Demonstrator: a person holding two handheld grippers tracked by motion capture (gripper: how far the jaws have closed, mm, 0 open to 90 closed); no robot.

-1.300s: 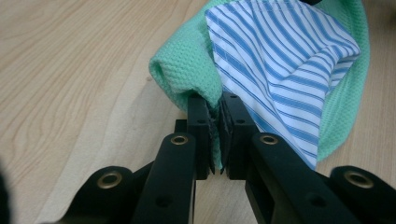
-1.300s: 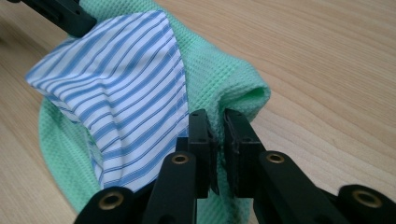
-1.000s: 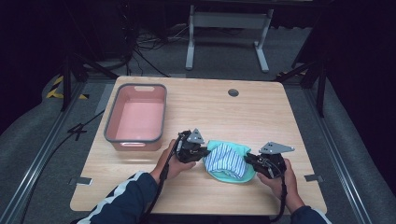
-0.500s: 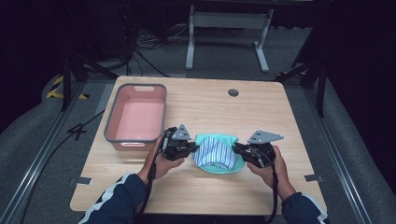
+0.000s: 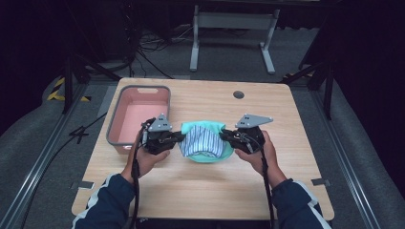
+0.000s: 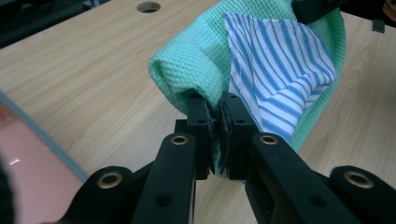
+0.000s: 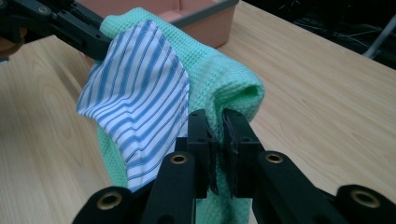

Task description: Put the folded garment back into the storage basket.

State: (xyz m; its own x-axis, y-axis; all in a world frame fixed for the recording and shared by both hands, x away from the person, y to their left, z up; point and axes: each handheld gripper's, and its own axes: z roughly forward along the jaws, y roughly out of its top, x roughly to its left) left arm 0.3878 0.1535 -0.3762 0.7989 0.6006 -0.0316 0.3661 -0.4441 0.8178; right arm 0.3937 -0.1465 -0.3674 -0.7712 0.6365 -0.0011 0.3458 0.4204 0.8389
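- Green waffle-weave towel [image 5: 206, 143] with a blue-striped cloth [image 5: 200, 142] lying folded in its lap hangs between the two tools in the high view, above the wooden table [image 5: 200, 191] just right of the pink bin [image 5: 139, 119]. The left gripper [image 5: 177, 138] pinches its left edge and the right gripper [image 5: 225, 136] its right edge, with the middle sagging. My worry: if the hands drift apart the sling pulls flat and the striped piece slides off the front; if they tilt unevenly it tips out short of the bin.
- Left gripper view: the left gripper's [image 6: 215, 112] jaws are pressed together on a rolled hem of the green towel [image 6: 187, 60], and the hold looks to be on a thin bite of fabric (the roll bulges above the pads). The striped cloth [image 6: 275, 74] sits beside the pads, and I cannot tell whether it is caught at all. A jerk could pull the hem free and drop that whole side.
- Right gripper view: the right gripper [image 7: 215, 122] is likewise clamped on the towel's [image 7: 224, 79] folded edge, with the striped cloth [image 7: 140, 102] draped loose toward the bin's [image 7: 205, 21] wall. Loose cloth could snag the bin's rim while crossing it.
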